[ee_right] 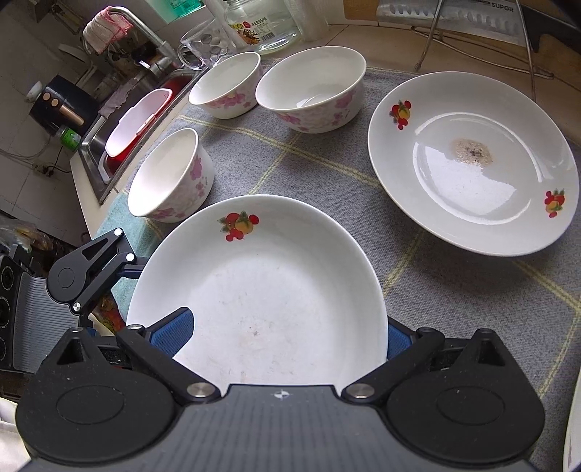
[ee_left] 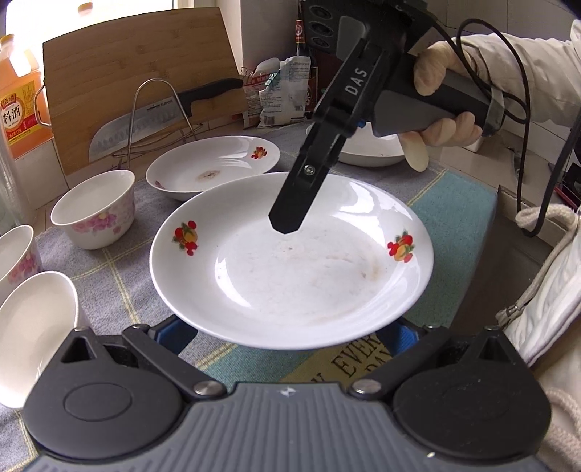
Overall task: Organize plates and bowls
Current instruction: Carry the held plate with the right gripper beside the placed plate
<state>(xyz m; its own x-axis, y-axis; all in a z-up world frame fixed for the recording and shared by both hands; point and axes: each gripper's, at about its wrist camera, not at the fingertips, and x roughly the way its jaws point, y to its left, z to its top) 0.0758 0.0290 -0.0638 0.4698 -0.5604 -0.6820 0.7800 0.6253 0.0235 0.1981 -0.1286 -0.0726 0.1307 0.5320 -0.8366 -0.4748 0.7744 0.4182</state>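
A white plate with fruit prints point(ee_left: 290, 261) point(ee_right: 261, 283) lies over the checked mat point(ee_left: 109, 276), smeared with residue. My left gripper point(ee_left: 287, 332) stands open, both blue pads point(ee_left: 174, 334) tucked under the plate's near rim. My right gripper point(ee_right: 287, 337) is open too and straddles the plate's far rim: one finger point(ee_left: 290, 207) lies over the plate, the other is hidden beneath. Whether the plate rests on the mat is unclear. A second fruit plate point(ee_left: 214, 163) point(ee_right: 472, 163) with a brown spot sits beyond. Three pink-flowered bowls point(ee_right: 225, 87) point(ee_right: 312, 90) point(ee_right: 170, 178) stand upright nearby.
A knife on a wire rack point(ee_left: 138, 127) and a wooden cutting board point(ee_left: 138, 72) stand at the back, beside an orange bottle point(ee_left: 18, 109). Another white dish point(ee_left: 370, 152) sits behind the gloved hand point(ee_left: 443, 72). A sink point(ee_right: 120, 138), glass mug point(ee_right: 199, 47) and jar point(ee_right: 261, 25) lie left.
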